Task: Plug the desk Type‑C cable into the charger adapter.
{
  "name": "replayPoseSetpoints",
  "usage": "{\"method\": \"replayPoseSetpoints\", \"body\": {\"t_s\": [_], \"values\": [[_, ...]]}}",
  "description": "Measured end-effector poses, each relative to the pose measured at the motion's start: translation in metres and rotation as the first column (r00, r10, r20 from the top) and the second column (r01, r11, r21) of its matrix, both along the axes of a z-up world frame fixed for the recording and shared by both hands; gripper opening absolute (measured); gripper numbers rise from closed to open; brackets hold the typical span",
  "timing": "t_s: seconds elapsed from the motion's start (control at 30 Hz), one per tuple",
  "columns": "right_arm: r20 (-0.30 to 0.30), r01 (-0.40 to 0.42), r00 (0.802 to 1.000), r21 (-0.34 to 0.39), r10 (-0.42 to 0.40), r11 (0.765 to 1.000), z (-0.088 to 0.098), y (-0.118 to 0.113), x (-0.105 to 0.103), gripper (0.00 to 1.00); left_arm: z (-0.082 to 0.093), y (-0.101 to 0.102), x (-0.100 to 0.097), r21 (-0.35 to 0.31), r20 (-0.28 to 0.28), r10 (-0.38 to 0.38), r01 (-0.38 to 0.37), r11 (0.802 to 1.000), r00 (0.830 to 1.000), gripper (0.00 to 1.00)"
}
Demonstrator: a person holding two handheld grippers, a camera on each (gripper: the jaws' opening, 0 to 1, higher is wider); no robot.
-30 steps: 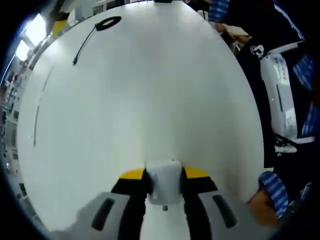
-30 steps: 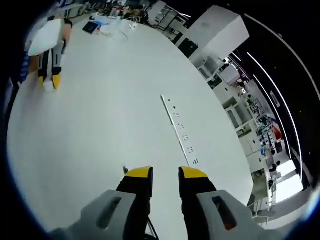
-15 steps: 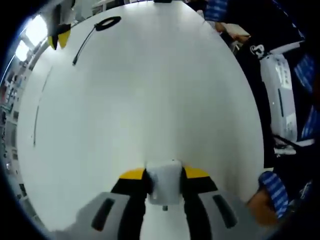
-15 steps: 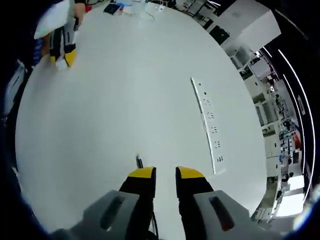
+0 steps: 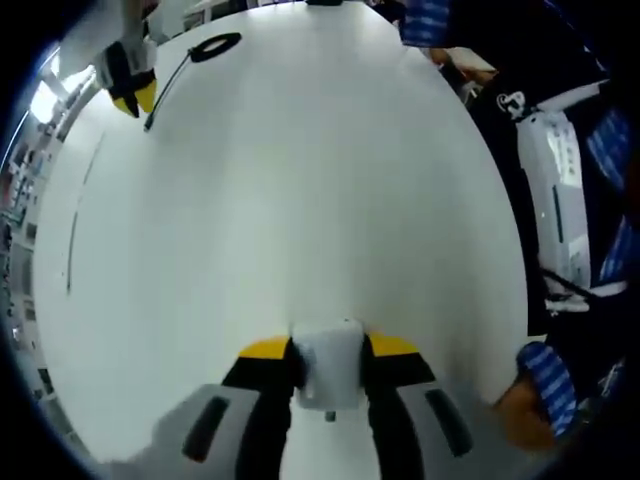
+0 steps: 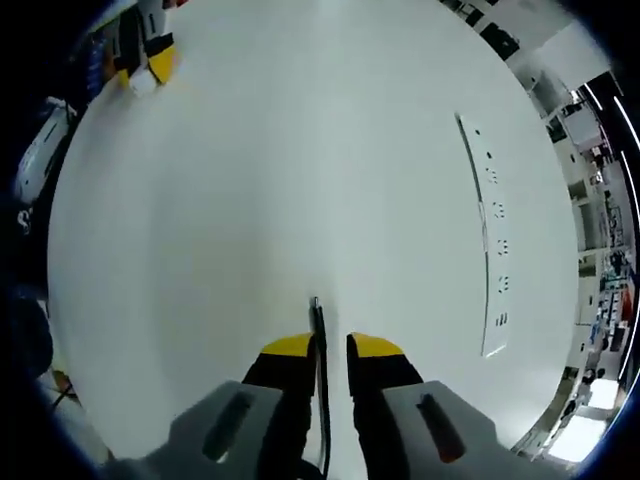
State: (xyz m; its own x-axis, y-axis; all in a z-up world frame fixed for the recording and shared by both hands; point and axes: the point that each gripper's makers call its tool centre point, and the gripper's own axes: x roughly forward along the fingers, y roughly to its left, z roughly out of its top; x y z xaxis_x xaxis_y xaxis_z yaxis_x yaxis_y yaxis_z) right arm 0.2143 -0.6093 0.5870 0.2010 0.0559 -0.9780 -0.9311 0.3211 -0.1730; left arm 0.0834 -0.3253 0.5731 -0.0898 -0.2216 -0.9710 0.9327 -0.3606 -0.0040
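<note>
My left gripper is clamped on the white charger, which sits upright between the yellow-tipped jaws just above the white table. That grip and the view behind it look the same as a second ago; this hand has held steady.

The change is on the other side. My right gripper has swung down and in over the last second. Earlier its jaws framed bare table, half a second ago the cable tip sat just ahead of them, and now the black cable runs straight up the gap between the jaws, its plug end poking out just past the yellow tips. The jaws stand a little apart with the cable lying between them; I cannot tell whether they are pinching it yet. In the left gripper view the right gripper has come in at the far edge, right beside the free end of the cable, whose coil lies further back.

I judge this to be the pickup step: charger secured, cable lined up but not yet lifted. Next I need to close on the plug near its tip and carry it over to the charger, which is well apart across the table.

The long strip on the table carries small dark marks, too small to read. White marks show on dark fabric at the table's edge, not legible.
</note>
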Motion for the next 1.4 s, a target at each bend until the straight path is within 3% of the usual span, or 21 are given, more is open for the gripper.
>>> {"method": "replayPoseSetpoints", "body": {"t_s": [0.27,0.6,0.7,0.87,1.03,1.17,1.23,1.4], "values": [[-0.06,-0.008,0.998,-0.015,0.007,1.0,-0.013,-0.003,-0.003,0.09,-0.001,0.0,-0.001,-0.003,-0.003,-0.001,0.001,1.0,1.0,0.26],[-0.119,-0.017,0.993,0.009,0.018,1.0,-0.013,-0.001,-0.005,0.05,-0.001,0.0,-0.002,-0.006,-0.007,-0.002,0.002,1.0,1.0,0.26],[-0.185,-0.019,0.983,0.001,0.019,1.0,-0.013,-0.001,-0.006,0.05,0.0,0.0,-0.001,-0.007,-0.008,-0.003,0.002,1.0,1.0,0.26],[-0.229,-0.071,0.971,-0.008,0.067,0.997,-0.014,0.0,-0.007,0.06,0.0,-0.001,-0.001,-0.005,-0.007,0.0,0.0,1.0,1.0,0.26],[-0.238,-0.082,0.968,-0.011,0.077,0.997,-0.014,0.0,-0.008,0.06,0.001,-0.001,0.001,-0.004,-0.007,0.003,-0.003,1.0,1.0,0.26],[-0.233,-0.029,0.972,0.017,0.033,0.999,-0.013,-0.002,-0.005,0.06,0.001,0.0,0.001,-0.005,-0.006,0.003,-0.003,1.0,1.0,0.26],[-0.217,0.042,0.976,0.026,-0.035,0.999,-0.014,0.0,-0.006,0.06,0.001,0.0,0.001,-0.005,-0.006,0.001,-0.001,1.0,1.0,0.26],[-0.225,0.026,0.974,0.013,-0.022,1.0,-0.014,0.0,-0.005,0.05,0.0,0.0,0.0,-0.001,-0.002,0.005,-0.005,1.0,1.0,0.26]]}}
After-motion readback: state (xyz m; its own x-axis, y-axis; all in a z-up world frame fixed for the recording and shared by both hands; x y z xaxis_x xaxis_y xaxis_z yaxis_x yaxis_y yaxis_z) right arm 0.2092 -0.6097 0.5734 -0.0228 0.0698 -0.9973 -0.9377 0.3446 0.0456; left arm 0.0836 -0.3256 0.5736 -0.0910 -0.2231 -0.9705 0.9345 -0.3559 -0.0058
